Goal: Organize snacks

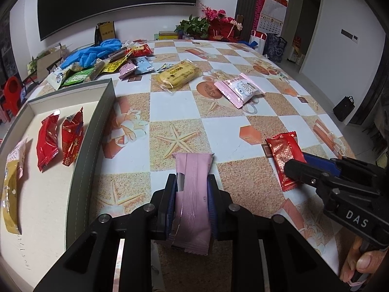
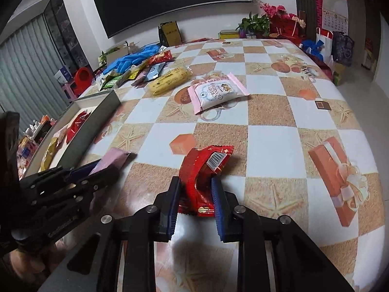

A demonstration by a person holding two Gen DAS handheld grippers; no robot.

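Note:
My left gripper [image 1: 192,182] is shut on a pink snack packet [image 1: 193,194], held just above the table beside the grey tray [image 1: 97,131]. It also shows in the right wrist view [image 2: 107,168] with the pink packet [image 2: 113,159]. My right gripper [image 2: 195,185] is shut on a red snack packet [image 2: 206,168], low over the table; it appears at the right in the left wrist view [image 1: 295,164] with the red packet [image 1: 284,155]. The tray holds two red packets [image 1: 47,141] [image 1: 71,138] and a gold one [image 1: 9,194].
A yellow packet [image 1: 178,74] and a pink-white packet [image 1: 240,90] lie mid-table. A pile of snacks [image 1: 109,67] and blue gloves [image 1: 92,51] sit at the far left. Flowers and boxes [image 1: 214,24] stand beyond the far edge.

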